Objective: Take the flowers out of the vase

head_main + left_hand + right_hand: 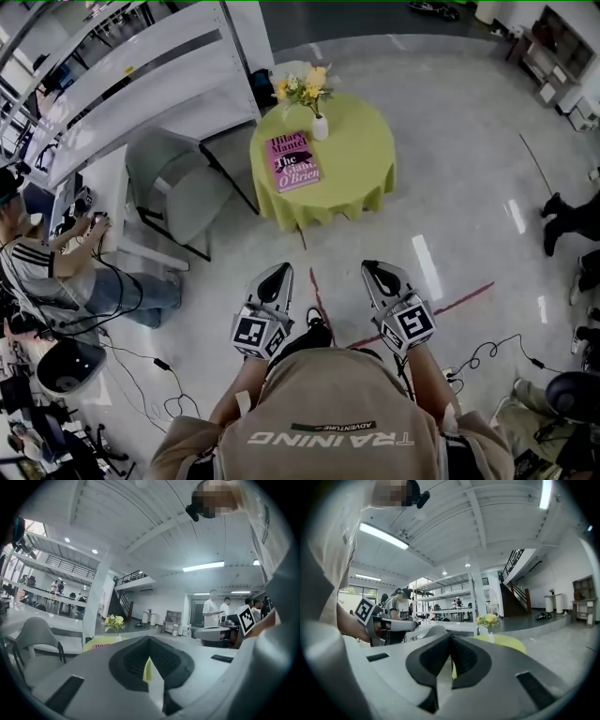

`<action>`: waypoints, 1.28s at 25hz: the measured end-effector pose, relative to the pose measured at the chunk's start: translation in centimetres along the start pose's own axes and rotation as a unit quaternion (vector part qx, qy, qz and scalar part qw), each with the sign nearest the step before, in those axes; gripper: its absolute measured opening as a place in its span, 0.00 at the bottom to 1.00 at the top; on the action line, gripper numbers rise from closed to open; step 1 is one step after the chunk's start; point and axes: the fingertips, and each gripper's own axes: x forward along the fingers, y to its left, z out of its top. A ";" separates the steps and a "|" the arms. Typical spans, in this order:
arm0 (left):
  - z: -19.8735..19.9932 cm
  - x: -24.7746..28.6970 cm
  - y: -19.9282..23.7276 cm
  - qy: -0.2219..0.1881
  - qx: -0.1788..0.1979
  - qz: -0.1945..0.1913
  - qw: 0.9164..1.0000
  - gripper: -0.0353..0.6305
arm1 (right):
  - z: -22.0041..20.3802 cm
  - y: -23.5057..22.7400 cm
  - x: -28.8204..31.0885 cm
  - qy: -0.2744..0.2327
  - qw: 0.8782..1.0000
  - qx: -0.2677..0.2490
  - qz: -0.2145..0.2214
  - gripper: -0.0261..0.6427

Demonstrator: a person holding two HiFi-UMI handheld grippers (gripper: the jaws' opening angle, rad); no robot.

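The left gripper [275,277] and right gripper [378,274], jaws closed and empty, pointed toward the far table [361,164], well short of the yellow flowers [305,87] in the white vase [320,127], evidently readied for approach.

**A Table, a Book and a Busy Room**

A round table [361,183] with a green cloth stands on the shiny floor [469,187]. A pink book [293,161] lies flat on it. A grey chair [178,192] stands just beside the table, on its left. Past the chair is a long white shelf [131,70]. A person [47,272] sits at the far left. Black cables [161,364] and a red line [459,302] run over the floor.
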 end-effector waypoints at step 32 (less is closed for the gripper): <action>5.7 25.6 14.1 0.009 -0.005 0.027 1.000 0.07 | 4.1 -20.5 23.5 0.009 0.998 -0.015 0.057 0.05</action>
